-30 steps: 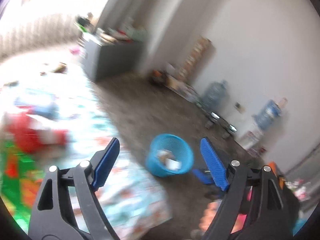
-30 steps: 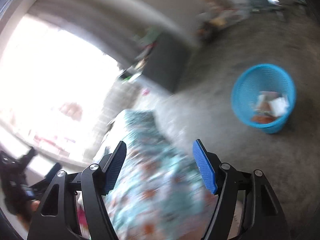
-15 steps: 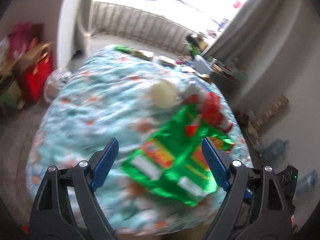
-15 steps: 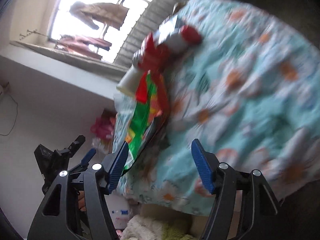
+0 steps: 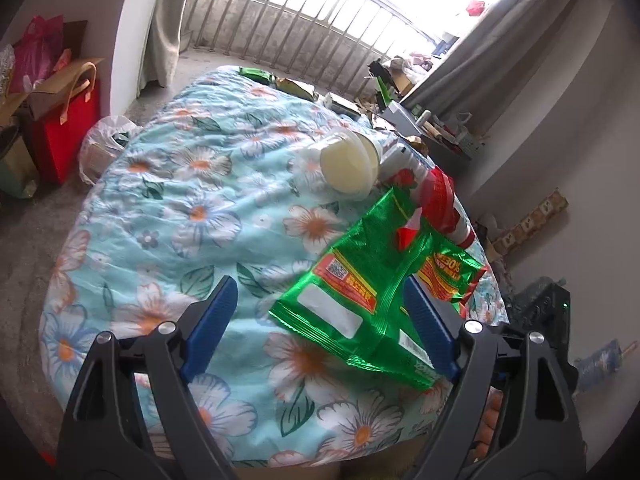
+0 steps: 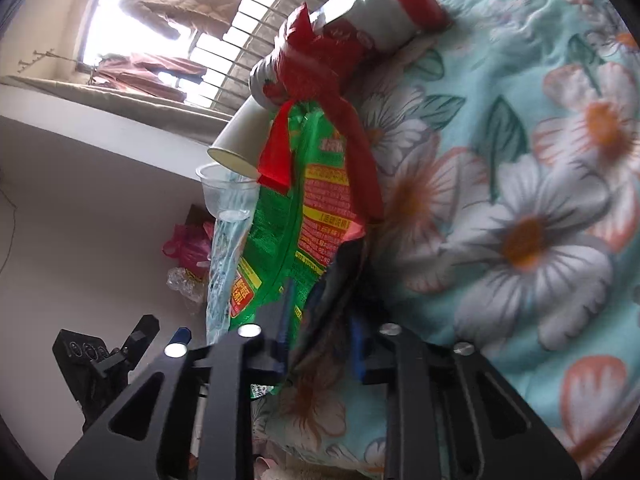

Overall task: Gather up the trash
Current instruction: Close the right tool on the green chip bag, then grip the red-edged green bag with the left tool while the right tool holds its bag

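Note:
A green snack bag (image 5: 360, 276) lies on the flowered blanket (image 5: 180, 200) at the bed's near right. Behind it are a paper cup (image 5: 348, 164) on its side and a red and white can (image 5: 440, 200). My left gripper (image 5: 320, 322) hovers open just over the bag's near end, touching nothing. In the right wrist view my right gripper (image 6: 320, 320) is closing, its jaws nearly together with the torn dark edge of the green snack bag (image 6: 280, 240) pinched between them. A red wrapper (image 6: 320, 68), the paper cup (image 6: 236, 140) and a clear plastic cup (image 6: 226, 196) lie beyond.
More wrappers (image 5: 280, 80) lie at the bed's far edge. A red gift bag (image 5: 64, 120) and a white plastic bag (image 5: 104, 148) stand on the floor to the left. A cluttered grey cabinet (image 5: 432, 128) is beyond the bed on the right.
Both views swung from the floor and the blue basket to the bed. The right jaws went from wide apart to nearly together on the green bag's edge. The left jaws stayed wide.

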Demonstrator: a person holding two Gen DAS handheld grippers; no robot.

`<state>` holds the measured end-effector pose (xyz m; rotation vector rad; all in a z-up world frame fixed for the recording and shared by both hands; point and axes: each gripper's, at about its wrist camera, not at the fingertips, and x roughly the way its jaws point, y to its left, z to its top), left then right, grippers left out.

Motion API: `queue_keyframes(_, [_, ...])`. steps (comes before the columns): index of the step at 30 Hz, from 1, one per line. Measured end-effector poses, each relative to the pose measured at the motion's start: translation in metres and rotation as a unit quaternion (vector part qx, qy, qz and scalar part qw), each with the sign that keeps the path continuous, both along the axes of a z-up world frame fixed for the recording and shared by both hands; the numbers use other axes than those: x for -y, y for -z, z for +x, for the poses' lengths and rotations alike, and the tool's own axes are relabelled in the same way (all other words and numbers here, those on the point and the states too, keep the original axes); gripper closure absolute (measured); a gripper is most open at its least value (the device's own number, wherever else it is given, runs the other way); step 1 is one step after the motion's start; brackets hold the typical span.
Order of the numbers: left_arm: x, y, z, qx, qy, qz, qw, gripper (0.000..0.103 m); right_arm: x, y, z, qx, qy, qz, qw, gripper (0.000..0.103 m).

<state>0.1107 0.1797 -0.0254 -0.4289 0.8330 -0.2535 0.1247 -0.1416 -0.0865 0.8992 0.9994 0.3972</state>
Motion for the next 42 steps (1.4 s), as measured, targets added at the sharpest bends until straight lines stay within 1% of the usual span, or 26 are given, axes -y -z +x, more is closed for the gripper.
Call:
queue_keyframes(2, [0.001, 0.002, 0.000, 0.001, 0.004, 0.000, 1.0000, 0.023, 0.000, 0.002, -0.002, 0.000, -0.004, 0.001, 1.000, 0.093])
queue_keyframes(5, [0.003, 0.004, 0.001, 0.000, 0.008, 0.005, 1.0000, 0.023, 0.005, 0.001, -0.007, -0.002, -0.008, 0.004, 1.000, 0.095])
queue_keyframes(11, [0.014, 0.008, 0.012, -0.004, 0.028, 0.011, 0.9995, 0.023, 0.043, 0.002, -0.027, -0.020, 0.013, 0.027, 0.999, 0.097])
queue_keyframes(15, [0.032, 0.007, 0.022, -0.003, 0.050, 0.015, 0.9986, 0.023, 0.067, -0.004, -0.040, -0.014, 0.036, 0.022, 0.999, 0.097])
queue_keyframes(18, [0.047, 0.005, 0.030, -0.002, 0.067, 0.015, 0.9976, 0.023, 0.080, -0.008, -0.045, -0.013, 0.036, 0.019, 0.999, 0.097])
queue_keyframes(21, [0.067, 0.001, 0.039, 0.002, 0.091, 0.012, 0.9958, 0.026, 0.086, -0.007, -0.050, -0.017, 0.033, 0.017, 0.999, 0.097])
queue_keyframes(25, [0.101, -0.013, 0.055, 0.016, 0.135, 0.011, 0.9906, 0.029, 0.086, 0.001, -0.050, -0.027, 0.030, 0.028, 0.999, 0.097])
queue_keyframes(26, [0.108, -0.016, 0.059, 0.019, 0.146, 0.011, 0.9891, 0.029, 0.092, 0.005, -0.055, -0.028, 0.030, 0.031, 0.999, 0.097])
queue_keyframes(30, [0.147, -0.034, 0.086, 0.027, 0.193, 0.014, 0.9808, 0.030, 0.088, 0.009, -0.052, -0.030, 0.027, 0.037, 0.999, 0.097])
queue_keyframes(32, [0.163, -0.039, 0.101, 0.026, 0.201, 0.019, 0.9791, 0.032, 0.087, 0.010, -0.050, -0.030, 0.026, 0.040, 0.998, 0.097])
queue_keyframes(35, [0.191, -0.041, 0.125, 0.013, 0.223, 0.026, 0.9743, 0.040, 0.088, 0.011, -0.049, -0.029, 0.025, 0.041, 0.998, 0.097])
queue_keyframes(37, [0.209, -0.035, 0.141, -0.013, 0.231, 0.037, 0.9721, 0.051, 0.088, 0.011, -0.047, -0.029, 0.024, 0.039, 0.999, 0.097])
queue_keyframes(38, [0.215, -0.032, 0.146, -0.024, 0.234, 0.043, 0.9710, 0.052, 0.088, 0.011, -0.047, -0.028, 0.023, 0.038, 0.999, 0.097])
queue_keyframes(39, [0.225, -0.028, 0.153, -0.040, 0.242, 0.052, 0.9682, 0.053, 0.087, 0.013, -0.048, -0.028, 0.023, 0.039, 0.999, 0.097])
queue_keyframes(42, [0.241, -0.021, 0.161, -0.058, 0.256, 0.064, 0.9627, 0.053, 0.088, 0.014, -0.047, -0.027, 0.023, 0.045, 0.998, 0.097])
